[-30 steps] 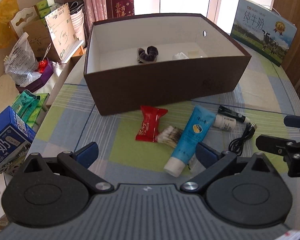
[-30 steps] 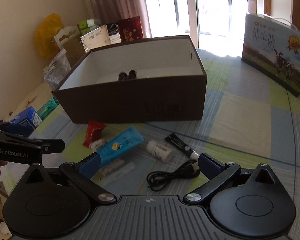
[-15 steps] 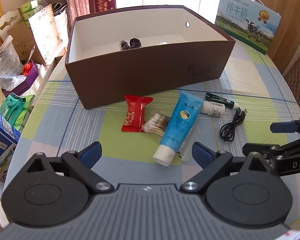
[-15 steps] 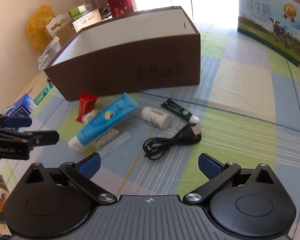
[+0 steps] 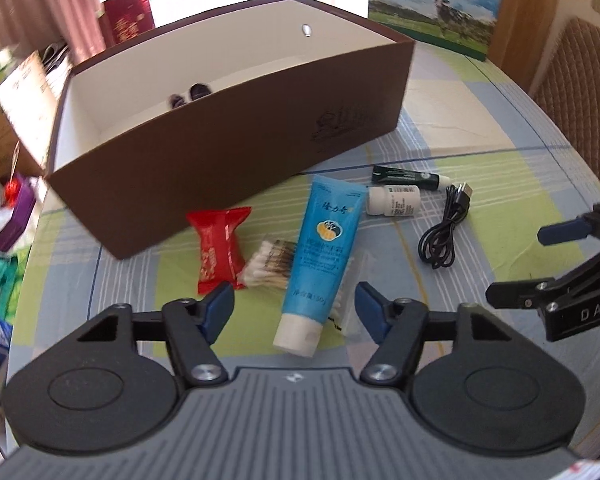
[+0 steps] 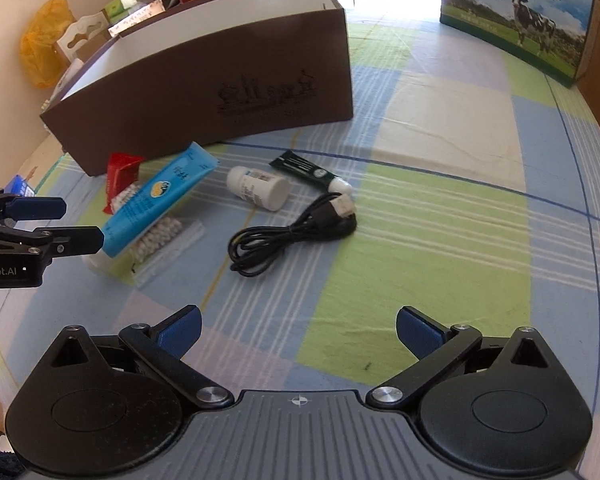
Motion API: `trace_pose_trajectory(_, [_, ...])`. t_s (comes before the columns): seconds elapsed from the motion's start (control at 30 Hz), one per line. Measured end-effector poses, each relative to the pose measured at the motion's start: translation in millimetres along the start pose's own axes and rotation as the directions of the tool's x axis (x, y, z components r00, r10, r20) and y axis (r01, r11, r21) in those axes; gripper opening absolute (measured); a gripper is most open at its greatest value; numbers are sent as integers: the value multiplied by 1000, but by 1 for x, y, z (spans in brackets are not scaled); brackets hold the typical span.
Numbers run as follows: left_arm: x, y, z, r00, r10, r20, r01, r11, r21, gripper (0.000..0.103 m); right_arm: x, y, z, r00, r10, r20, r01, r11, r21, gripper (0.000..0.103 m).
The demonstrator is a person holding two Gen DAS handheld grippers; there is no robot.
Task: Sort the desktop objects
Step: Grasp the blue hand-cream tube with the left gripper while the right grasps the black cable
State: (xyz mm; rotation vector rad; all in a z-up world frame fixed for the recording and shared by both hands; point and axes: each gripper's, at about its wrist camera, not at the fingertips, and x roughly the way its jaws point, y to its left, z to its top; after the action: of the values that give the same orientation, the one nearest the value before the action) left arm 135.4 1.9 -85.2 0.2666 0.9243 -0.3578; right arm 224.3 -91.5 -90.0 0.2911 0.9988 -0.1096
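Barely started imo: only a dark hair tie (image 5: 191,94) sits in the brown box (image 5: 236,160), while blue tube (image 5: 324,256), bottle (image 6: 257,187) and cable (image 6: 292,236) lie near it, left gripper (image 5: 296,304) and right gripper (image 6: 298,326) both spread, empty.

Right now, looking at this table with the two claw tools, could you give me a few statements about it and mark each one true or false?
1. Both the left gripper and the right gripper are open and hold nothing. True.
2. The blue tube lies inside the brown box. False: it lies on the tablecloth in front of the box.
3. The black USB cable lies coiled beside the white bottle. True.
4. The red snack packet lies on top of the blue tube. False: it lies beside it, with the cotton swabs between them.
5. The brown box is empty. False: a dark item lies inside.
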Motion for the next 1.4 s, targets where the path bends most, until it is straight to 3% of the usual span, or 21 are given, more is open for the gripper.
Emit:
trace_pose_trajectory(0.1, [13,-4,4,1000,-14,-11,14,998,57,47,1,-6,0,1000,-11,-4,11,1000,22,101])
trace_pose_trajectory(0.27, [31,-11,6,999,-12,-39,17,990,139,42,1,-13,-1,1000,-27,-7,28,998,48,101])
trace_pose_trajectory(0.57, [45,-19,7,999,-34,-41,41,980,194,29,5,-15,-1,999,-40,-22,41,997,59,101])
trace_pose_trajectory(0.97, [7,0,-5,1000,-2,20,-1,992,126,28,6,-7,10,999,8,33,-9,1000,9,101])
trace_pose_trajectory(1.2, [-15,31,-18,997,72,18,-72,997,14,28,15,4,20,993,70,97,-61,994,-93,101])
trace_pose_trajectory(1.4, [-21,60,-28,993,114,-6,-114,990,-80,28,37,2,26,992,92,90,-75,982,-173,101])
